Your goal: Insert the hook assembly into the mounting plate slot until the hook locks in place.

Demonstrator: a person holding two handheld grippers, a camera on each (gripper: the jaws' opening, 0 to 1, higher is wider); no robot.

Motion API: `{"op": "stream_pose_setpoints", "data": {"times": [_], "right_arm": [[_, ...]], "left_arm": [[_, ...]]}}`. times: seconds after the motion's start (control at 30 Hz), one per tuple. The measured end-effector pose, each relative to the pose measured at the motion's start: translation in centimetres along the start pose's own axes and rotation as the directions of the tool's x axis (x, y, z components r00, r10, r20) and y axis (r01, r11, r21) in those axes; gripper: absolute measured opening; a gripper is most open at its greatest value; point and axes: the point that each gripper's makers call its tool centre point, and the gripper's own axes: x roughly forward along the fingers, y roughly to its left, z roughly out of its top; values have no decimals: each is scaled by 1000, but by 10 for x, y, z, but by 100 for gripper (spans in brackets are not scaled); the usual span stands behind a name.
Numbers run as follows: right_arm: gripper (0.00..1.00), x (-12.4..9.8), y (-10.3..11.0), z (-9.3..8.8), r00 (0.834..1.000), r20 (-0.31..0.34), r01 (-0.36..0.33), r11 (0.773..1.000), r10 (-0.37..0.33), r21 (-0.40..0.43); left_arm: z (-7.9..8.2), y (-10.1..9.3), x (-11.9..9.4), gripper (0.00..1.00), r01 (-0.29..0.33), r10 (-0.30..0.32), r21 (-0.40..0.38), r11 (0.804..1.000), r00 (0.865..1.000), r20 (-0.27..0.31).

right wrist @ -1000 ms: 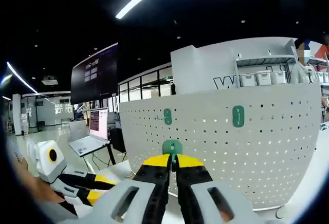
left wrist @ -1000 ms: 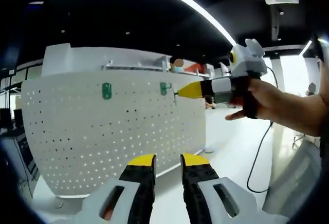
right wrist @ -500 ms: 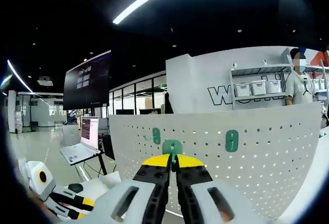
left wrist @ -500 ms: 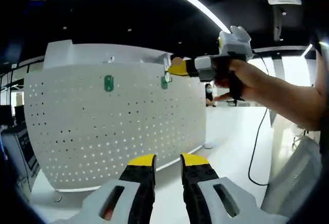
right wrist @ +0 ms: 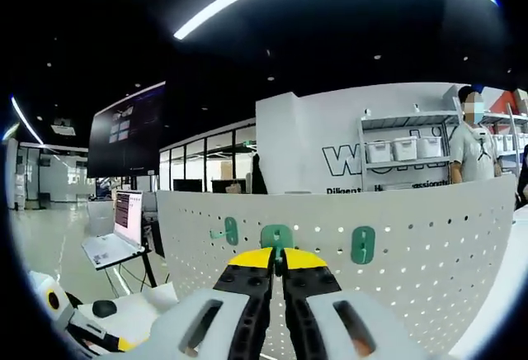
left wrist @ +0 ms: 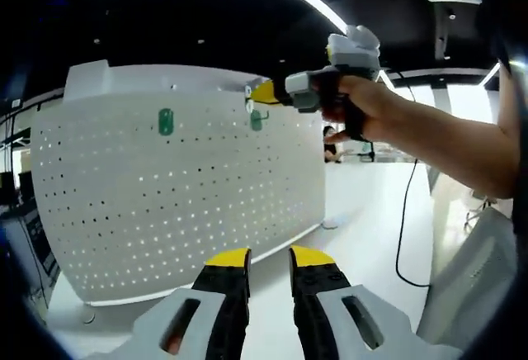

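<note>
Before the big white perforated mounting plate, the right gripper is clamped on a small green hook assembly poking just past its tips near the plate's top edge, probably light, stiff plastic best pinched by its flat body, while the left gripper hangs slightly apart, holding nothing.

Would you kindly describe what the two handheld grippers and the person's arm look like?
Each gripper, left and right, has black jaws with yellow tips rising from a pale grey slotted body. Seen from the left gripper view, the right gripper has a light grey housing with a black grip. The arm is bare, no sleeve visible.
</note>
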Motion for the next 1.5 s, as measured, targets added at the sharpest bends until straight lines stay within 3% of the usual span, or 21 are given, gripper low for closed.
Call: {"op": "stream_pose_setpoints", "data": {"times": [0.53, 1.5], "right_arm": [[2, 21, -14, -2, 999, -5, 49, 999, -49, 0], [2, 50, -19, -22, 997, -49, 63, 998, -62, 3]], "left_arm": [[-2, 1, 0, 19, 10, -10, -1, 1000, 1000, -6], [-6, 2, 0, 19, 19, -20, -13, 1000, 1000, -15]]}}
